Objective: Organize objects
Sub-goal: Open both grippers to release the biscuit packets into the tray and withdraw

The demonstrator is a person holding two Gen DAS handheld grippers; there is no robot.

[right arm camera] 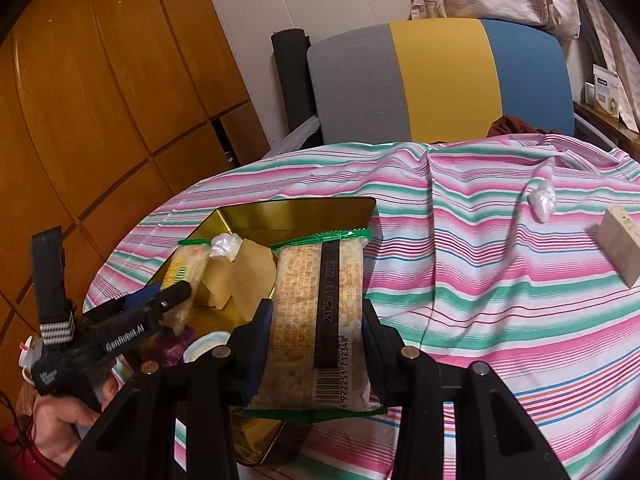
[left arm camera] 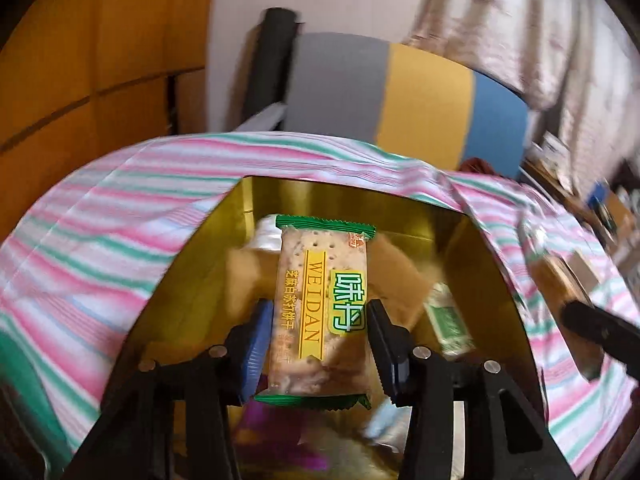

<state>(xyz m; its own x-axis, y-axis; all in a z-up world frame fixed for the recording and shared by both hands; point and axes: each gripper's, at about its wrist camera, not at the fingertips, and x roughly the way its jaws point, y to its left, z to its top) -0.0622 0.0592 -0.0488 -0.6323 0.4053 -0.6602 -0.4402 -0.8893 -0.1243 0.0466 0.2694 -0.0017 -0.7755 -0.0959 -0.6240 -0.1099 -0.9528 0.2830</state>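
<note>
A gold tin box (left arm camera: pixel 192 280) (right arm camera: pixel 256 216) sits on the striped tablecloth. My left gripper (left arm camera: pixel 320 332) is shut on a green-edged WEIDAN cracker packet (left arm camera: pixel 318 304) and holds it over the tin; it also shows in the right wrist view (right arm camera: pixel 176 294). My right gripper (right arm camera: pixel 316 320) is shut on a second cracker packet (right arm camera: pixel 320 320), barcode side up, above the tin's right edge. Inside the tin lie tan packets (right arm camera: pixel 252 276), a white wrapped sweet (right arm camera: pixel 224 246) and a purple wrapper (right arm camera: pixel 176 344).
On the cloth to the right lie a white wrapped sweet (right arm camera: pixel 542 200) and a beige box (right arm camera: pixel 620 244). A grey, yellow and blue chair (right arm camera: pixel 440 80) stands behind the table. A wooden cabinet (right arm camera: pixel 100 100) is at the left.
</note>
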